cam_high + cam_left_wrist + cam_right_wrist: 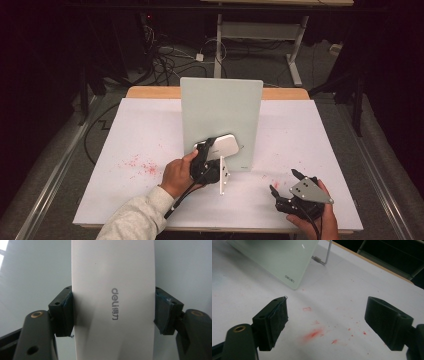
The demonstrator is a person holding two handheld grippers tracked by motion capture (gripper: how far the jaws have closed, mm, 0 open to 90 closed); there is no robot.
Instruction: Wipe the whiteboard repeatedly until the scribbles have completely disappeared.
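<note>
Nearest the high view's lower edge, at about 5 o'clock, the right gripper (pixel 283 184) rests on the white table cover (pixel 130 130) with its jaws spread wide and nothing between them, red smears (pixel 313 333) on the cover ahead of it. Left gripper (pixel 207 150), near centre, clamps both pads (pixel 68 312) on the white eraser (pixel 112 300), marked "deli". Eraser lies against the pale-green upright board (pixel 220 107), at its lower part, toward 6 o'clock.

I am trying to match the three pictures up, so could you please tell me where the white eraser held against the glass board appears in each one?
High view: white eraser at centre, against the glass board, in the left gripper.
Left gripper view: eraser fills the middle, clamped between the jaws.
Right gripper view: not in it.
Shared landmark: the glass board.
</note>
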